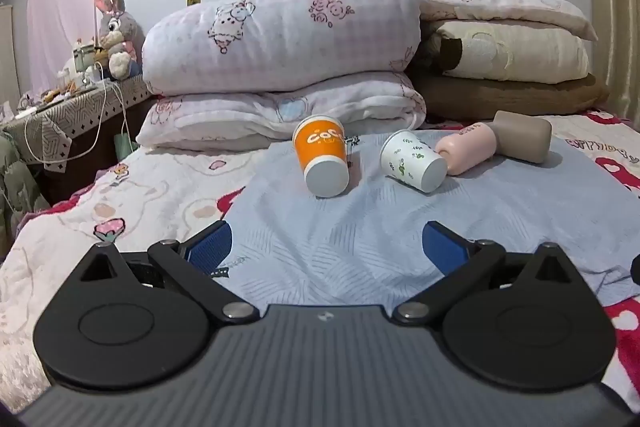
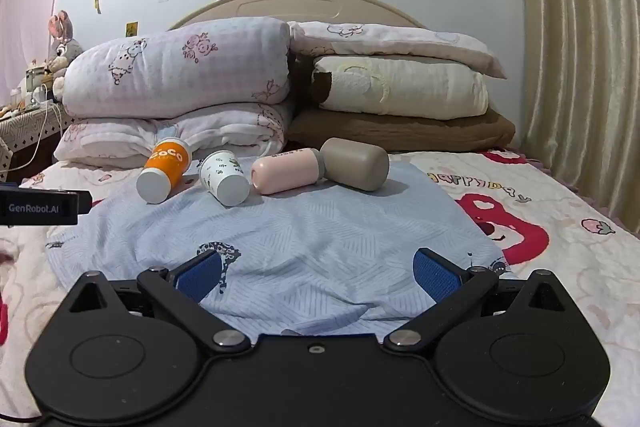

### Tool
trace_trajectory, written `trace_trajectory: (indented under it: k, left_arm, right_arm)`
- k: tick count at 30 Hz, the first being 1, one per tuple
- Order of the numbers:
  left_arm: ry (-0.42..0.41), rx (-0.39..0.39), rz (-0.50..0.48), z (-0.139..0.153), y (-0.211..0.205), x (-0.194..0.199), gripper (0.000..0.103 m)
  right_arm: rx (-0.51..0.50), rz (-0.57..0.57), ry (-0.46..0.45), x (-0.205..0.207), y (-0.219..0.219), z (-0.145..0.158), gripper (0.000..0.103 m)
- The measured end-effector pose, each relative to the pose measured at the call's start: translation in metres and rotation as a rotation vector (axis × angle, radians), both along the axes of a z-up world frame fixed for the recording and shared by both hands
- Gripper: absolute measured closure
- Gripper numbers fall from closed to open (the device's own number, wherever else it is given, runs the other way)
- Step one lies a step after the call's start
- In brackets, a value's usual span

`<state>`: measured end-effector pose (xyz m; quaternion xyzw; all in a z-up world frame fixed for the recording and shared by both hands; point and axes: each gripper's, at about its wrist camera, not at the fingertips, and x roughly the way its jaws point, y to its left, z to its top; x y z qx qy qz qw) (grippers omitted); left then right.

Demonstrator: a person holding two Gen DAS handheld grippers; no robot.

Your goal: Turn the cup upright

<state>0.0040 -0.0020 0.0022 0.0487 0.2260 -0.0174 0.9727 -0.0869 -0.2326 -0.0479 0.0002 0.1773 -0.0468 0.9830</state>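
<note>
Both your grippers, left gripper point(image 1: 326, 247) and right gripper point(image 2: 318, 273), hover with jaws spread wide, holding nothing, well short of the toppled orange cup point(image 1: 322, 157).

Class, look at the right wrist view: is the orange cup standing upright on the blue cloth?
No, the orange cup lies on its side on the blue cloth, base toward the camera.

You are looking at "CoCo" in white letters on the orange paper cup point(image 1: 321, 155) lying on its side. In your right wrist view, "GenRobot.AI" is showing in pale print on the black left gripper point(image 2: 40, 207) at the frame's left edge. The pink cup's point(image 2: 287, 171) lettering is too small to read.
</note>
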Motion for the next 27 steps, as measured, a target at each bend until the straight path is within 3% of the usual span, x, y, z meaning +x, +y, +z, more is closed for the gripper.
trace_trajectory:
  k: [3,14,27]
  left_arm:
    - [-0.057,-0.006,0.003,0.003,0.004,-0.011,0.000]
    - [0.041,0.019,-0.033,-0.009,-0.001,0.001,0.000]
    - [0.033,0.031,-0.041,-0.008,-0.002,-0.001,0.000]
  right_arm:
    - [0.013,-0.002,-0.015,-0.003,-0.003,-0.003,0.000]
    - [0.011,-0.021,0.013,-0.004,-0.010,-0.005,0.000]
    - [-0.004,-0.018,0.016,-0.005,-0.007,-0.005,0.000]
